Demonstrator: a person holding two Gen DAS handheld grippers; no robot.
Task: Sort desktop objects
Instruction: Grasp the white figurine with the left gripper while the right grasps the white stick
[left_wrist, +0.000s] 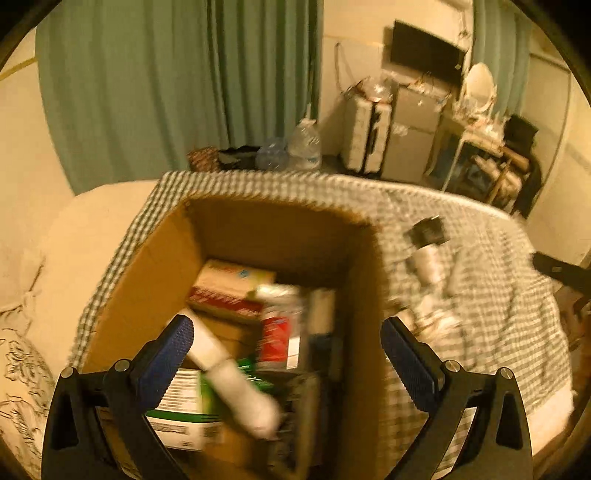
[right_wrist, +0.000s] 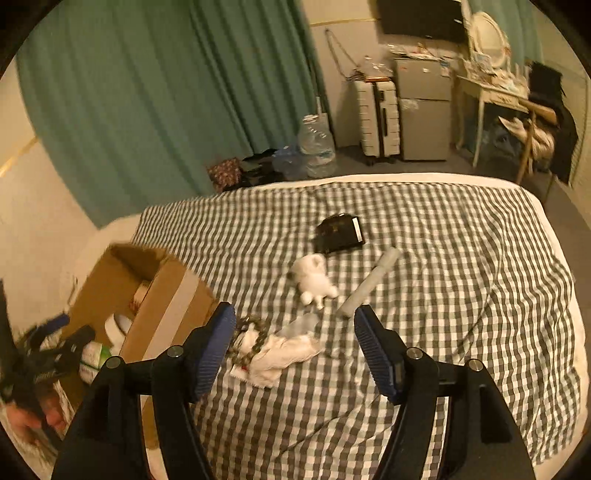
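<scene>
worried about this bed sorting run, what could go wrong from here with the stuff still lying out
1. The cardboard box stands on soft checked bedding near the bed's left edge, already crowded; a push could tip it.
2. The white cloth lies tangled with a beaded chain, so the open right gripper might lift both together.
3. The white tube is round and could roll away when nudged. The left gripper hangs open over the box.
</scene>
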